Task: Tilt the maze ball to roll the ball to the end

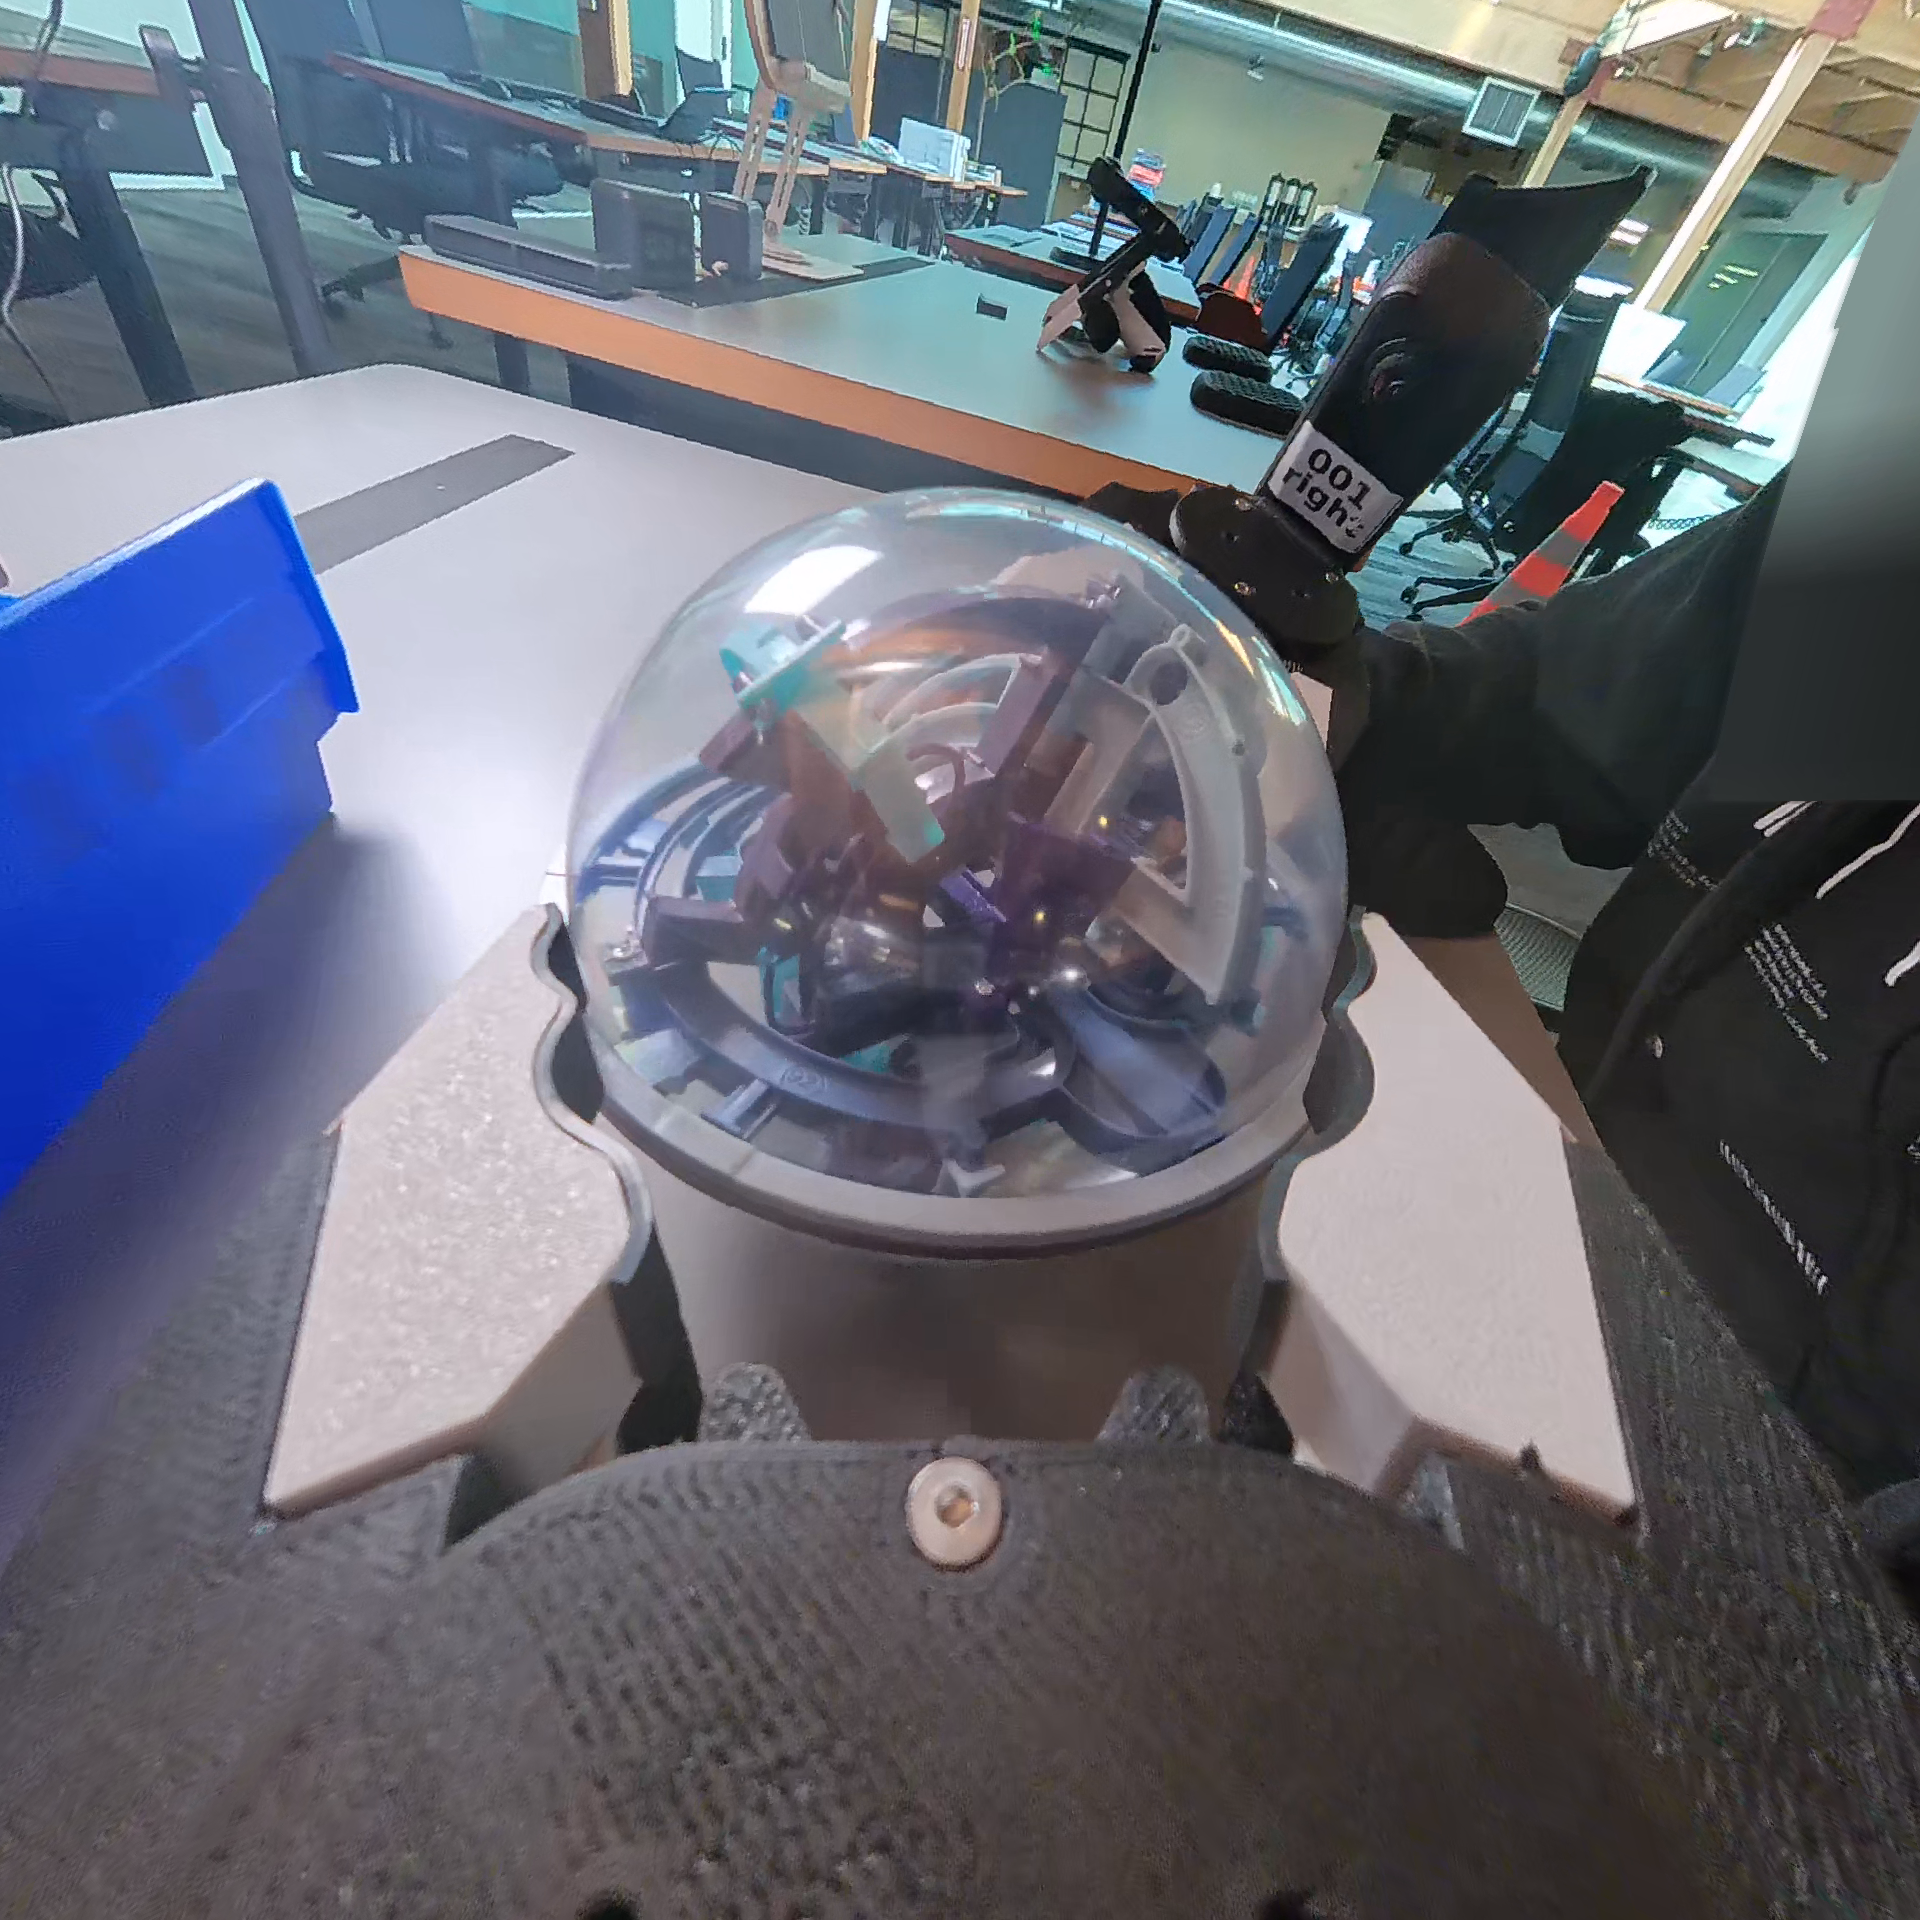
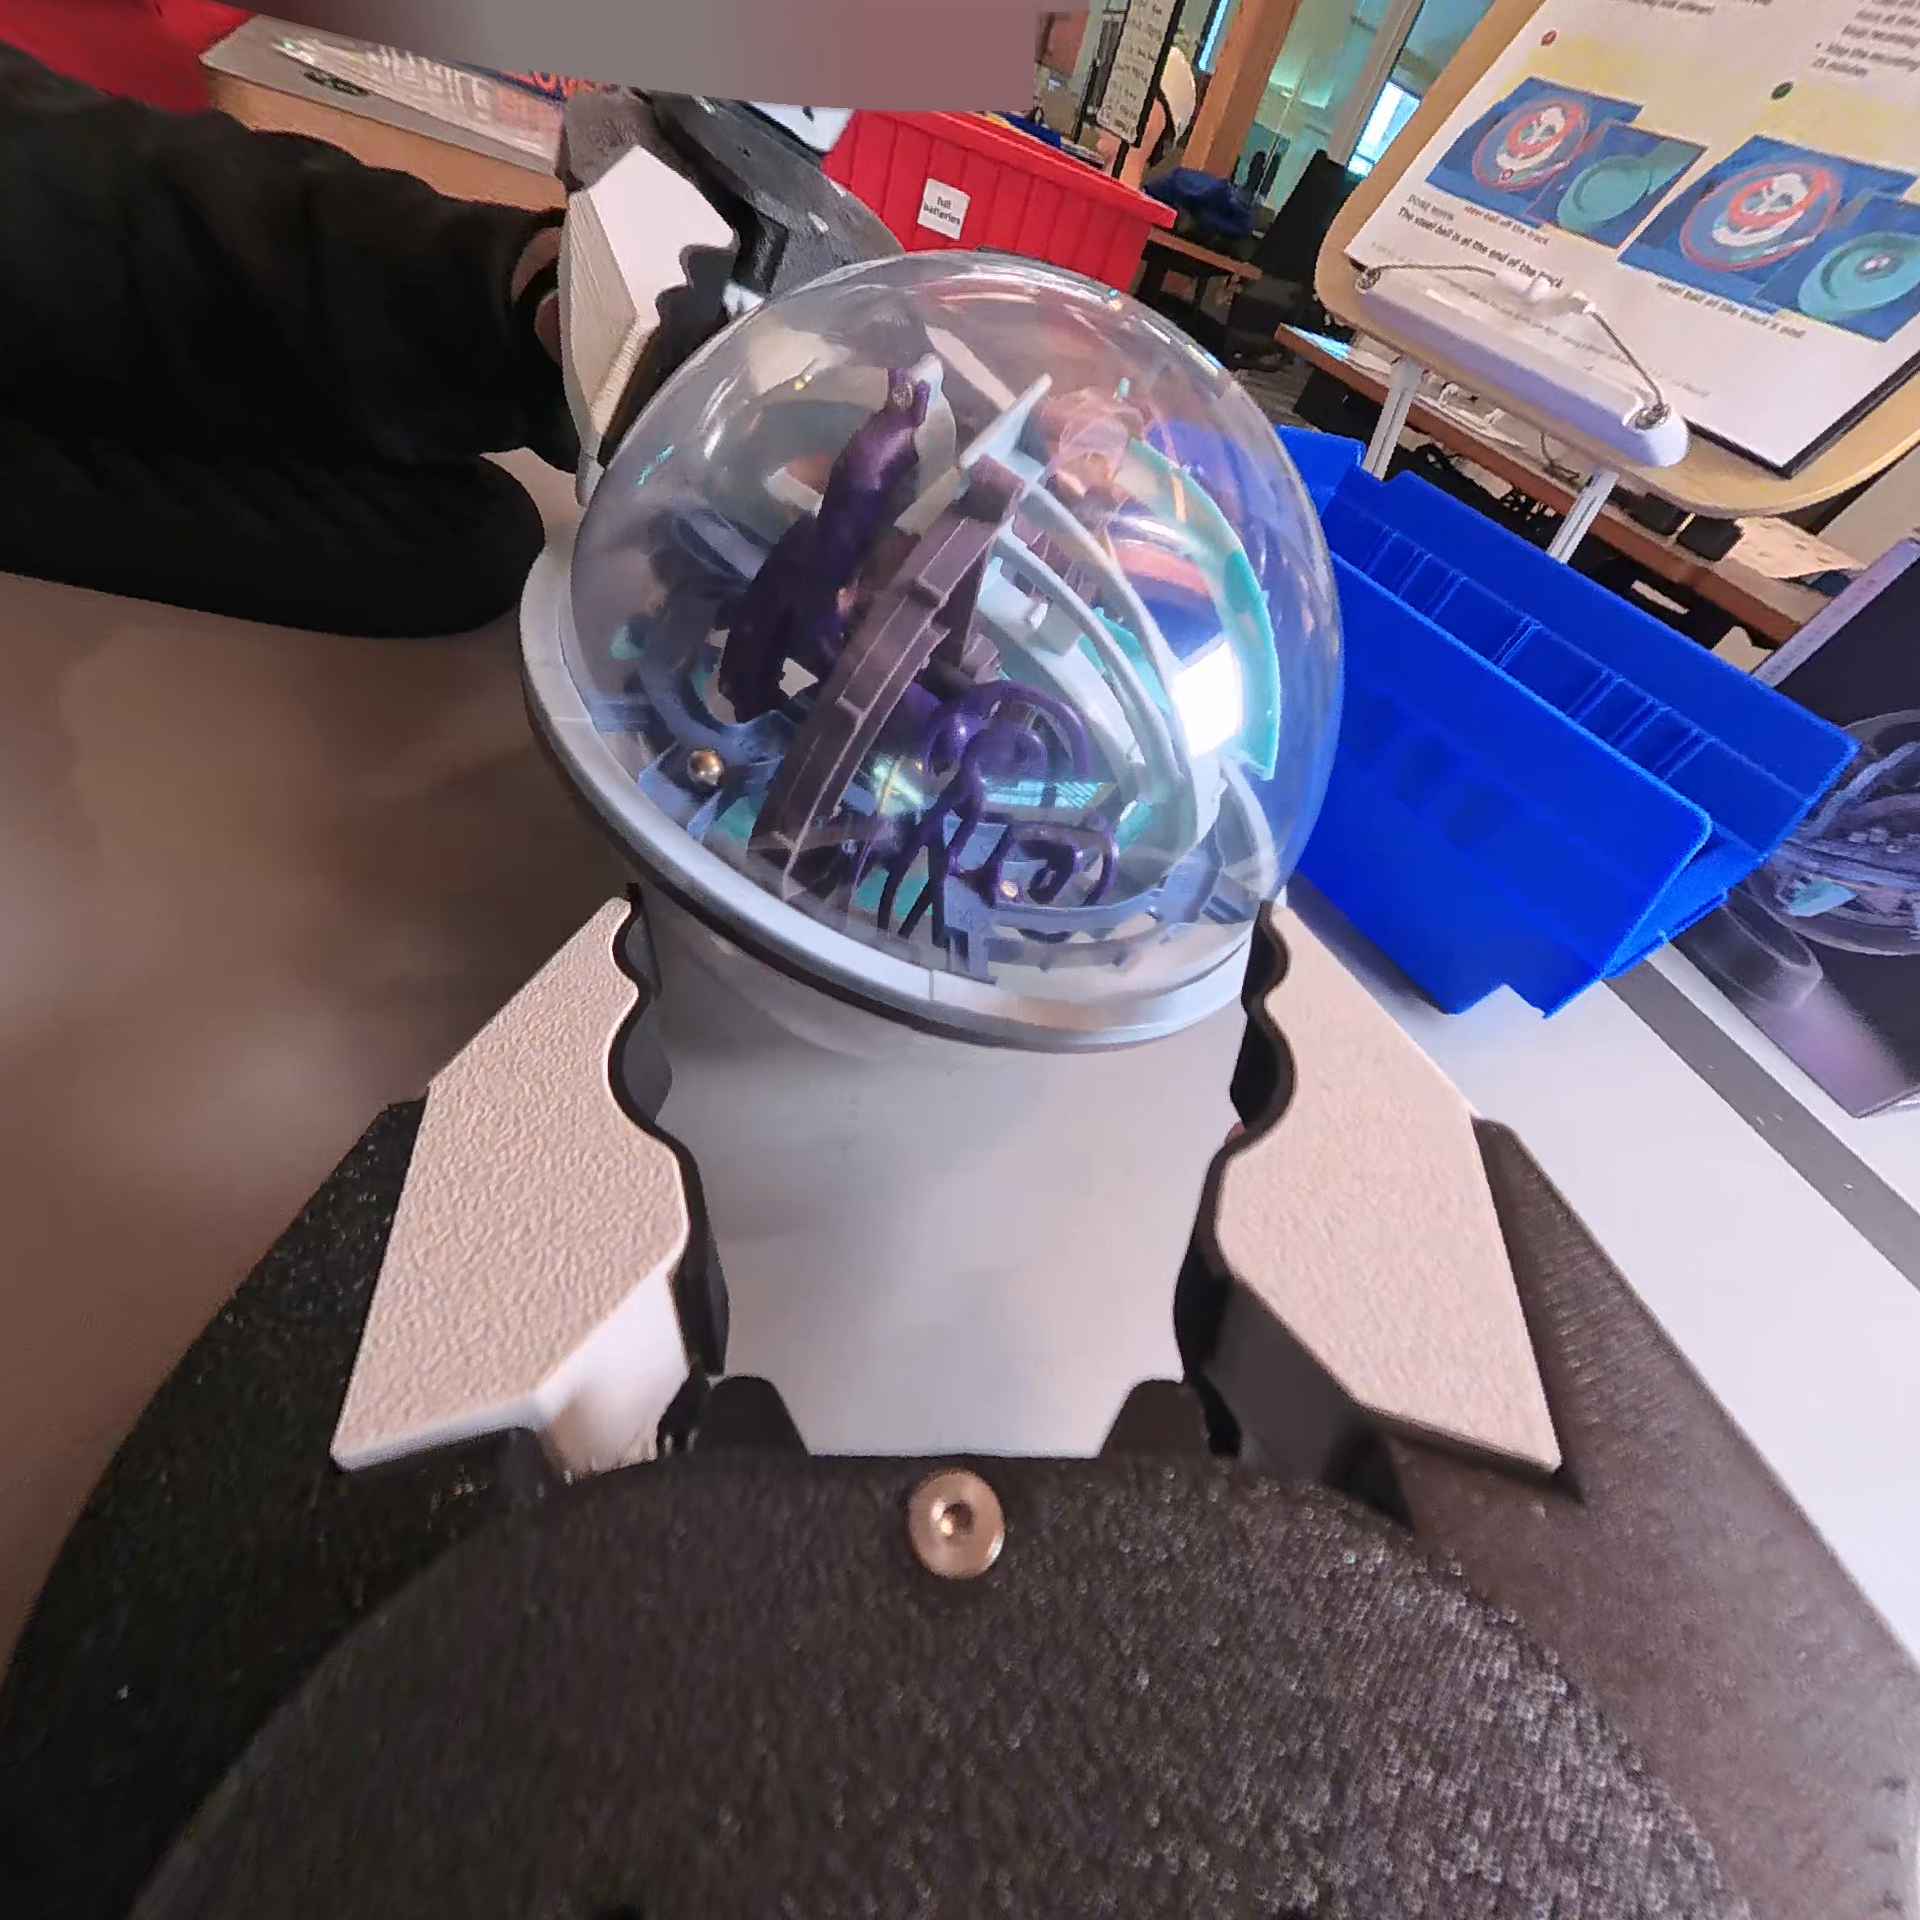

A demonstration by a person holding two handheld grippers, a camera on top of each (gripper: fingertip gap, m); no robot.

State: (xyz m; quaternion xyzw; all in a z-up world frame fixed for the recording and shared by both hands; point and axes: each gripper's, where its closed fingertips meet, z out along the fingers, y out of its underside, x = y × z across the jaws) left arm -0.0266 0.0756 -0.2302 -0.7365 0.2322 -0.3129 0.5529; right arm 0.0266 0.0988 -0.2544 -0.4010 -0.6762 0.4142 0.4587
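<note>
The maze ball (image 1: 956, 862), a clear sphere packed with purple, teal, blue and grey tracks and ringed by a grey band, is sitting between both grippers above the pale table (image 1: 468, 582), each one reaching it from an opposite side. The left gripper (image 1: 951, 997) is standing with its jaws spread wide around the sphere's lower half, its pale fingers (image 1: 447, 1195) lying right against the dome at either side near the band; contact looks likely there, though whether the pads are truly pressing cannot be told from this angle. The right gripper (image 2: 940, 977) is doing much the same from across, jaws wide, its fingers (image 2: 540, 1174) flanking the grey lower hemisphere under the band (its dark edges sit very close to the shell, but a firm squeeze cannot be confirmed). In the right wrist view the sphere is tilting, the band running down from left to right, and a small steel ball (image 2: 710, 770) is resting on a light blue track at the lower left, just inside the band. A blue bin (image 1: 156, 790) is standing on the table just beside the sphere, and a black sleeve (image 1: 1621, 717) is reaching in behind the far gripper.
</note>
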